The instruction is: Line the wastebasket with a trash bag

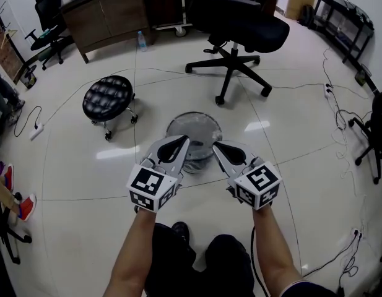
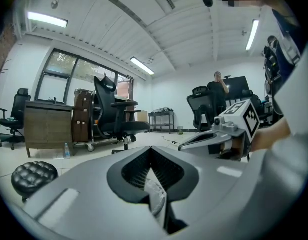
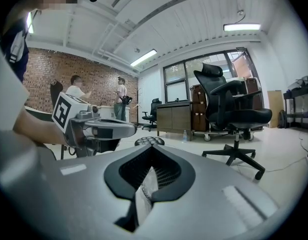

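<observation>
The round grey wastebasket (image 1: 194, 130) stands on the white floor just ahead of my knees, seen from above. Both grippers hover side by side over its near rim. The left gripper (image 1: 183, 140) is shut on a thin whitish trash bag film (image 2: 156, 196) that shows between its pads. The right gripper (image 1: 217, 146) is likewise shut on the bag film (image 3: 144, 199). A crumpled bit of the bag (image 1: 192, 165) hangs between and below the two grippers. Each gripper view shows the other gripper close alongside: the right gripper (image 2: 181, 146), the left gripper (image 3: 135, 130).
A black office chair (image 1: 237, 26) stands beyond the basket and a black tufted stool (image 1: 108, 98) to its left. A wooden cabinet (image 1: 107, 14) and a water bottle (image 1: 141, 40) are at the back. Cables (image 1: 345, 122) run along the right; a power strip (image 1: 36, 130) lies left.
</observation>
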Demonstrator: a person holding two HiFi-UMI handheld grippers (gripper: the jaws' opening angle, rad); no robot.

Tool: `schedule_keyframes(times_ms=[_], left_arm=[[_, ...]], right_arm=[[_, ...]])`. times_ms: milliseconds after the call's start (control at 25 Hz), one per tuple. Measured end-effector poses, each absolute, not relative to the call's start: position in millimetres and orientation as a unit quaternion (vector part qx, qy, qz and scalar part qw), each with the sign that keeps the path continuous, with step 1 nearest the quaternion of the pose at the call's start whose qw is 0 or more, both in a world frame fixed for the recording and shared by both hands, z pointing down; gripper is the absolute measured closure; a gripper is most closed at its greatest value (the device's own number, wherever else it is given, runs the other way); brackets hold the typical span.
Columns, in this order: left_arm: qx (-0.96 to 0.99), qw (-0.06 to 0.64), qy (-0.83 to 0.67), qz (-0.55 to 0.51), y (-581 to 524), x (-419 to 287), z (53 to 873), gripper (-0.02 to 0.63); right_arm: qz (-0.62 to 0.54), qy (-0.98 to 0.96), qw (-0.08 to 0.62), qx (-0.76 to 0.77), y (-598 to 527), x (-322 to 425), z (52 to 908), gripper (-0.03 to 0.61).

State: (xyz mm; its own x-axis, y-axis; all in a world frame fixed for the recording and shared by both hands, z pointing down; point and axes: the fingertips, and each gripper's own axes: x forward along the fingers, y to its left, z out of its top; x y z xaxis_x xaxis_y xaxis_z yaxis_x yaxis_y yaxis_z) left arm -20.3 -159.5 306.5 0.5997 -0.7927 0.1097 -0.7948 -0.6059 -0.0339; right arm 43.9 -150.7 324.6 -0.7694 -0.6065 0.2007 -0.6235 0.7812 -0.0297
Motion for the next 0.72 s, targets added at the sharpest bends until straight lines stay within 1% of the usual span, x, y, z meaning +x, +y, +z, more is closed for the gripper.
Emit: schedule_keyframes(times_ms=[360,720], left_arm=[[0.89,-0.003,-0.452,0.061,-158,-23,311,0.601],[0.887,0.0,-0.459,0.06,-157,-31,312,0.601]], right_arm=[[0.046,-0.938,0.098,0.331,-151,42,331,0.578],[0.042,-0.937,0.096,0.335,-152,43,325,0.578]])
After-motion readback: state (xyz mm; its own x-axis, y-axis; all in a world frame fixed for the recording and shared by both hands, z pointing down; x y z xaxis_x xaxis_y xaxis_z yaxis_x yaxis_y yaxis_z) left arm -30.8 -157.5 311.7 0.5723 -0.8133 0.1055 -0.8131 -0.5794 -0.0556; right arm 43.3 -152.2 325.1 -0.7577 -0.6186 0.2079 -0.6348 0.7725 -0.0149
